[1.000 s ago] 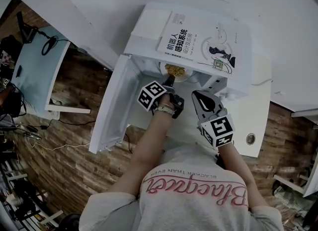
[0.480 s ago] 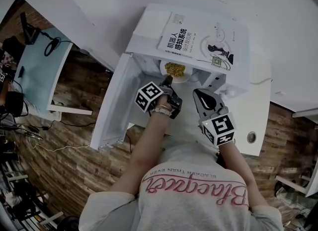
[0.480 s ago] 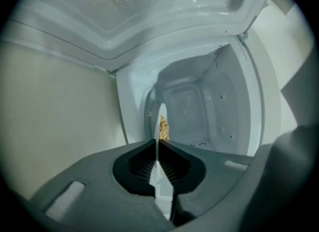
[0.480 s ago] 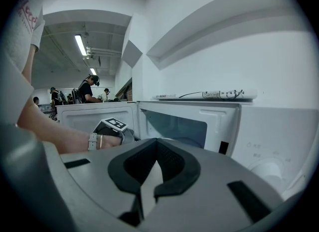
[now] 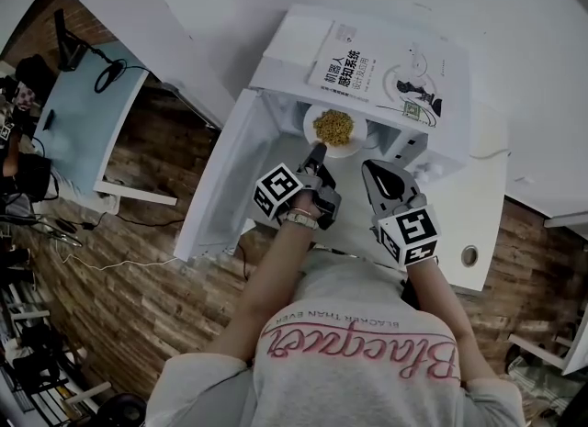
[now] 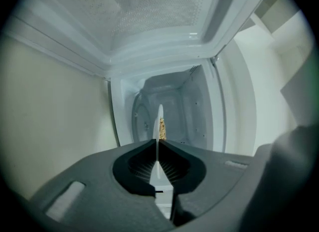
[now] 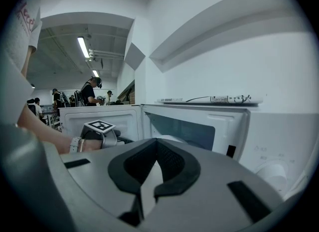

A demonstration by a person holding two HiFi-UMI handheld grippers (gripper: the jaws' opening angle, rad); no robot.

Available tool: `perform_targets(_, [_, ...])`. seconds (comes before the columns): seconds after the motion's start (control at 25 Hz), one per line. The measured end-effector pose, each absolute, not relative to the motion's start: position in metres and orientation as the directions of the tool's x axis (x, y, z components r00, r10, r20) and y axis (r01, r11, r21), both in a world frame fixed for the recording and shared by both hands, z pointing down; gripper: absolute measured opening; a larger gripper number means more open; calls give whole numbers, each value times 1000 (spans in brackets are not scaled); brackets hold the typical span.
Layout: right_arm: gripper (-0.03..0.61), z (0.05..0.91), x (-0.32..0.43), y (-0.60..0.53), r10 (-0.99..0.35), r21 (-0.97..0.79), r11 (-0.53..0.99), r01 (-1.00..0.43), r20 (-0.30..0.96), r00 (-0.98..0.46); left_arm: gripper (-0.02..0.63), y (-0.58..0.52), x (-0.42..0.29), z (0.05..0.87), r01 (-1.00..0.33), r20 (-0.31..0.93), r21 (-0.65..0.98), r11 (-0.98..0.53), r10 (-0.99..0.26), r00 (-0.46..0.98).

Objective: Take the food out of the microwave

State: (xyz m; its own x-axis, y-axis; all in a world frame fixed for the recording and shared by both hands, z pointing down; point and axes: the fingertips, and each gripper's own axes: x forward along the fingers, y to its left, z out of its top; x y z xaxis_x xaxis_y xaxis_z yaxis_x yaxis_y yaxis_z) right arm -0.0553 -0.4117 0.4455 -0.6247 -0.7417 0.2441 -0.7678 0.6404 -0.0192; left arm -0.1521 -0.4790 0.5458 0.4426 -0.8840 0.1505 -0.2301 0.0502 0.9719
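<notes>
A white plate point(image 5: 335, 129) heaped with yellow food point(image 5: 334, 127) hangs at the mouth of the white microwave point(image 5: 276, 58). My left gripper point(image 5: 315, 152) is shut on the plate's near rim. In the left gripper view the plate point(image 6: 160, 118) stands edge-on between the closed jaws, with the food point(image 6: 162, 128) just behind and the microwave's cavity point(image 6: 174, 111) beyond. My right gripper point(image 5: 375, 175) hovers beside it on the right, shut and empty. The right gripper view shows its jaws point(image 7: 155, 146) closed in front of the microwave point(image 7: 199, 126).
The microwave door point(image 5: 216, 196) stands swung open to the left. A book point(image 5: 381, 72) lies on top of the microwave. The white counter point(image 5: 478, 223) runs to the right. People stand far off point(image 7: 89, 94) in the room.
The plate has come farther out of the microwave, toward me, with the left gripper on its rim. My right gripper has stayed where it was.
</notes>
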Motion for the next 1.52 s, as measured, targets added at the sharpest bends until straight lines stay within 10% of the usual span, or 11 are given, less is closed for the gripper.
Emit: perform_targets(1.52, [9,436,-49,-395,-785,20,601,-799,206,-585,18,-407,-146,492,-88,49,996,12,-902,429])
